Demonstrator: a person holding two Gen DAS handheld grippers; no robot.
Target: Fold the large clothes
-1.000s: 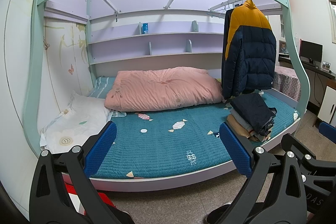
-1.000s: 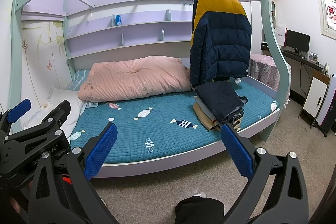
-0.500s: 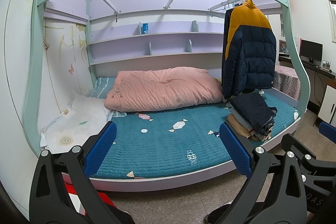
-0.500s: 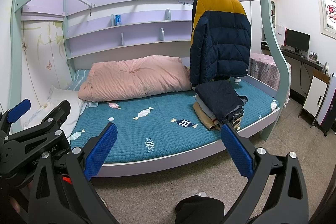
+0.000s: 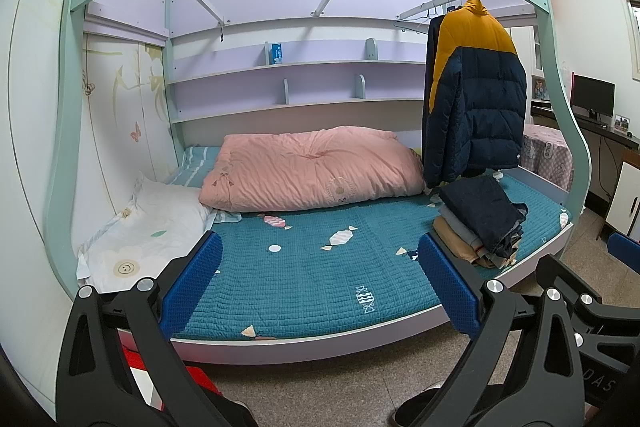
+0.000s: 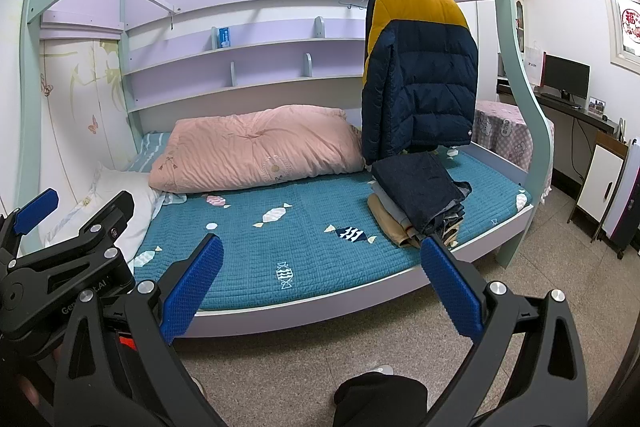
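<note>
A navy and yellow puffer jacket hangs on a hanger from a rail over the right end of the bed; it also shows in the right wrist view. Below it a stack of folded clothes lies on the teal bedspread, topped by a dark denim piece. My left gripper is open and empty, held off the bed's front edge. My right gripper is open and empty too, beside the left one.
A pink duvet and a white pillow lie at the back and left of the bed. The mint bed frame arches overhead. A desk with a monitor and a white cabinet stand at right. Speckled floor lies in front.
</note>
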